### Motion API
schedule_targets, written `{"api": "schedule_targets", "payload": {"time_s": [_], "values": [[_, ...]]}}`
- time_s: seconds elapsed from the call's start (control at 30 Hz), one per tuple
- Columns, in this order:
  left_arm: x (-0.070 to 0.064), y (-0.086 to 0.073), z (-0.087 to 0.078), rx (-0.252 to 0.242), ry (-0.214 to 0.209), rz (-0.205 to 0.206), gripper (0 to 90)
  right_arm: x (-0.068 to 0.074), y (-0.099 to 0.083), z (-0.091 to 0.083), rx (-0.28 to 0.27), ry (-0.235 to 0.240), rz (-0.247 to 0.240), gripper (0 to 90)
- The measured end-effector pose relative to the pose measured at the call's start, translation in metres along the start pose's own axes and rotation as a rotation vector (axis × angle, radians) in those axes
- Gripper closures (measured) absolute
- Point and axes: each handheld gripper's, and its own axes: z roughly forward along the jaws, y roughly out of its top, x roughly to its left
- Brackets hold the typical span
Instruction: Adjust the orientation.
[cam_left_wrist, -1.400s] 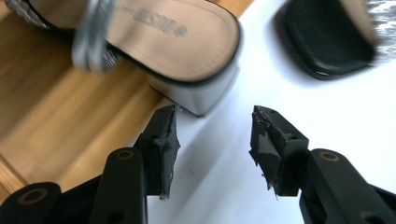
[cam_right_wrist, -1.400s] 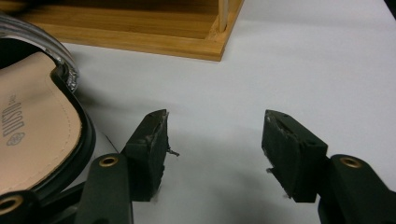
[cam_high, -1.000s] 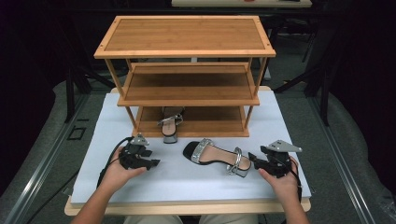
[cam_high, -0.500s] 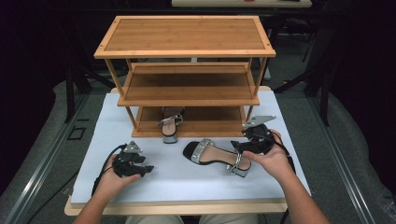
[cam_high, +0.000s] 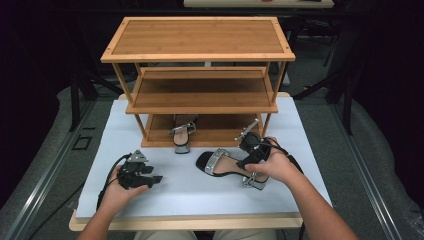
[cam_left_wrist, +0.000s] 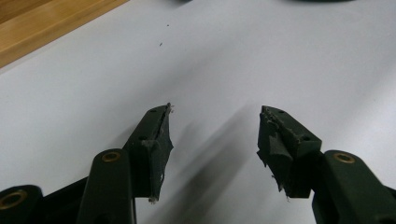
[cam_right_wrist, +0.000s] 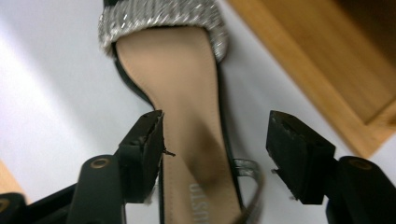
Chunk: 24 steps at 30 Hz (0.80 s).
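Observation:
A black sandal (cam_high: 227, 168) with a silver glitter strap lies on the white table cover (cam_high: 200, 190) in front of the wooden shoe rack (cam_high: 200, 85). My right gripper (cam_high: 245, 159) hovers open over its heel half; in the right gripper view the tan insole (cam_right_wrist: 191, 112) runs between the two black jaws without touching them. A matching sandal (cam_high: 182, 132) sits on the rack's bottom shelf, toe sticking out. My left gripper (cam_high: 152, 176) rests open near the front left, its jaws over bare white cover (cam_left_wrist: 215, 70) with nothing between them.
The rack has three bamboo shelves; its top (cam_high: 197, 37) and middle shelf (cam_high: 200, 92) carry nothing. The rack's base edge (cam_right_wrist: 327, 79) lies just right of the sandal in the right gripper view. Dark floor surrounds the table.
My right gripper moved from the front right corner inward and forward, then settled over the sandal's heel part. My left gripper drifted slightly toward the front edge and stayed open.

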Motion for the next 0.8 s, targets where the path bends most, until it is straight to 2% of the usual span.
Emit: {"api": "schedule_targets", "payload": {"time_s": [0.13,0.2,0.37,0.53,0.6,0.63,0.67,0.7,0.77,0.8], "values": [[-0.001,0.000,0.000,0.002,-0.002,0.009,43.9,0.005,0.006,0.010,0.080,0.005,-0.049,33.5],[-0.002,0.000,0.000,0.004,-0.007,0.013,43.8,0.005,0.007,0.017,0.116,0.021,-0.067,32.1],[-0.001,-0.001,0.000,-0.001,-0.008,0.007,43.8,0.003,0.010,0.027,0.219,0.045,-0.095,31.4],[0.001,-0.001,-0.001,-0.002,-0.009,-0.001,43.8,0.002,0.011,0.038,0.255,0.075,-0.098,31.9],[0.002,-0.001,0.000,-0.003,-0.010,-0.003,43.8,0.003,0.012,0.043,0.275,0.078,-0.113,34.3],[0.002,-0.001,0.000,-0.002,-0.012,-0.003,43.8,0.004,0.013,0.044,0.296,0.046,-0.128,35.1],[0.002,-0.001,-0.001,0.001,-0.012,-0.003,43.8,0.003,0.015,0.044,0.319,0.054,-0.125,36.2],[0.002,-0.001,-0.001,0.000,-0.013,-0.004,43.8,0.004,0.014,0.046,0.294,0.074,-0.109,37.3],[0.003,-0.002,-0.001,-0.005,-0.014,-0.008,43.8,0.004,0.014,0.046,0.298,0.090,-0.105,41.0],[0.003,-0.002,-0.001,-0.006,-0.012,-0.008,43.8,0.004,0.016,0.045,0.321,0.078,-0.112,41.2]]}}
